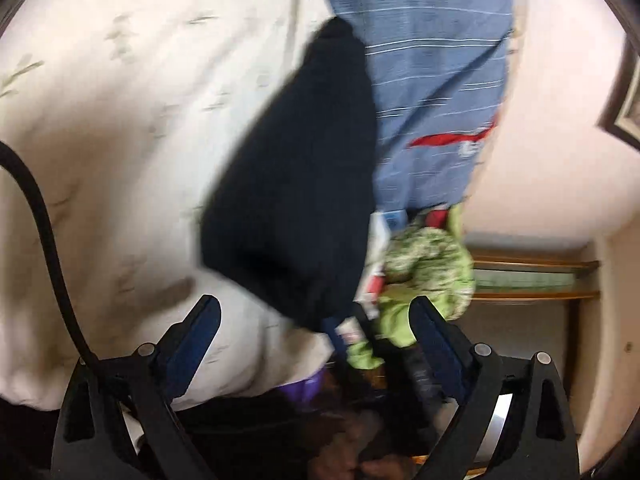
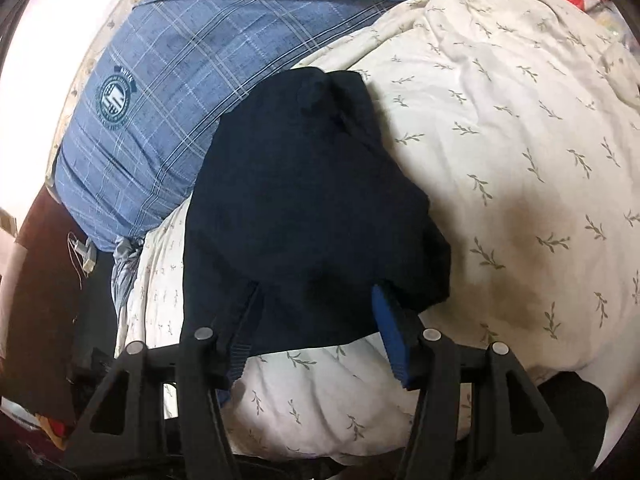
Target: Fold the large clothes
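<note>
A dark navy garment (image 2: pixel 304 200), folded into a compact bundle, lies on a cream duvet (image 2: pixel 500 140) printed with small leaf sprigs, spread over a bed. In the right wrist view the bundle fills the centre of the picture. Its far end points toward twelve o'clock, where it touches a blue checked pillow (image 2: pixel 160 112) bearing a round crest. The duvet spreads away toward three o'clock. The soft, broad bedding seems to serve as the folding surface, which would explain why the garment rests flat on it rather than hanging.

The right gripper (image 2: pixel 316 300) points steeply down at the near edge of the bundle, at about six o'clock. Its jaws stand partly apart, one on each side of the near hem. The blue pads do not appear to press the cloth, so this reads as a release after laying the fold down.

In the left wrist view the picture is blurred and the scene appears rolled sideways, suggesting a hand turned on its side. The left gripper (image 1: pixel 316 316) has wide jaws with nothing between them. The garment's lower end sits just above the gap between its fingertips. A green patterned cloth (image 1: pixel 428 264) and other clutter lie toward three o'clock. A black cable (image 1: pixel 44 240) curves in at nine o'clock. No hand or sleeve can be made out clearly.
</note>
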